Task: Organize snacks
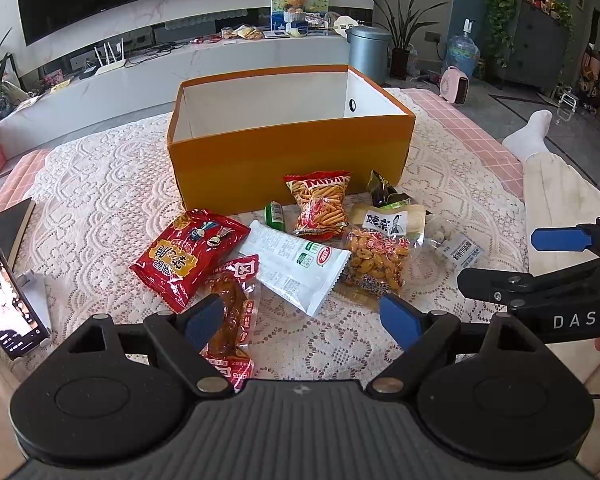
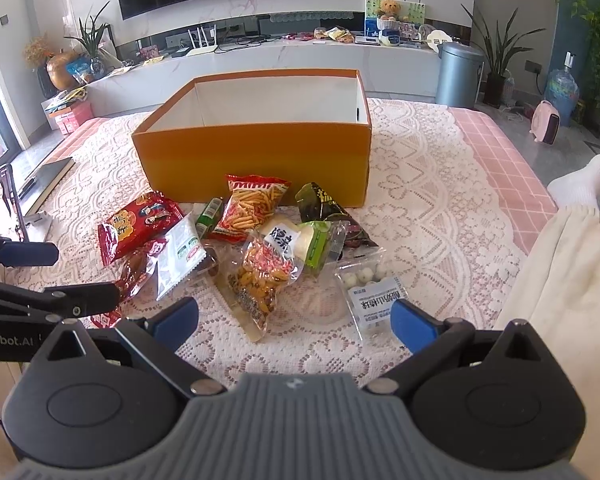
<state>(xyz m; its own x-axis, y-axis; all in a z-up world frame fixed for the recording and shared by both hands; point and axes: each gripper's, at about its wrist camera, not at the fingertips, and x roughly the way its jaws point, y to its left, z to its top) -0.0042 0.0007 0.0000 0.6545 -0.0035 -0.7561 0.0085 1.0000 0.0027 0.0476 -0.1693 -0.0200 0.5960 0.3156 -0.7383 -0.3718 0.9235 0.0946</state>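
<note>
An orange box (image 1: 288, 148) with a white inside stands open on the lace cloth; it also shows in the right wrist view (image 2: 252, 156). Several snack packs lie in front of it: a red bag (image 1: 188, 256), a white pack (image 1: 296, 264), a stick-snack bag (image 1: 320, 204), a clear pack of yellow crackers (image 1: 376, 260), a clear meat pack (image 1: 230, 312), and a pack of white balls (image 2: 370, 284). My left gripper (image 1: 302, 320) is open above the near packs. My right gripper (image 2: 294, 320) is open, near the cracker pack (image 2: 264, 276).
A phone on a stand (image 1: 8, 292) and a dark notebook (image 1: 12, 224) lie at the left. A person's leg in a white sock (image 1: 532, 136) lies at the right. A TV bench (image 1: 220, 60) and a grey bin (image 1: 368, 48) stand behind the table.
</note>
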